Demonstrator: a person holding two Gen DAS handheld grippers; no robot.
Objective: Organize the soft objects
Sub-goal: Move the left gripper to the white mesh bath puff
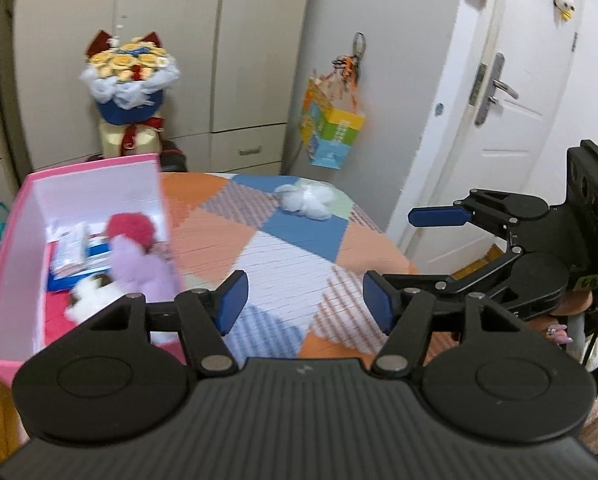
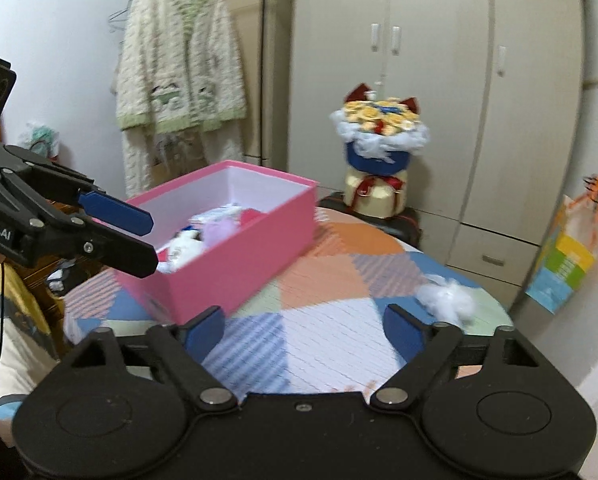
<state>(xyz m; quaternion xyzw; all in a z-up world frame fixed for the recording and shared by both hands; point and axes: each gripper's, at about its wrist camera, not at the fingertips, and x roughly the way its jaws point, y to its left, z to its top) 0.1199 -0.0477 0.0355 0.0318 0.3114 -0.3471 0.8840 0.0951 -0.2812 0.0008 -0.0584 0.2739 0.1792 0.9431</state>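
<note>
Item 1: your left gripper [image 1: 305, 302], bottom centre of the left wrist view. Jaws part-way apart, nothing between the blue pads; it hangs over the patchwork tablecloth [image 1: 291, 240].

Item 2: your right gripper [image 2: 303, 334], bottom centre of the right wrist view. Jaws spread wide, empty, above the same cloth. It also shows at the right edge of the left wrist view.

Item 3: pink box [image 1: 15, 240], left side of the left wrist view, open-topped, standing on the table. Inside lie a red plush [image 1: 133, 228], a lilac plush [image 1: 139, 268], a white plush [image 1: 89, 304] and some flat packets; details are blurred.

Item 4: white fluffy toy [image 1: 307, 200], upper centre of the left wrist view, lying alone on the cloth, well apart from the box and both of your grippers.

Item 5: flower bouquet [image 2: 379, 136], behind the table, against the wardrobe [image 2: 479, 80].
</note>
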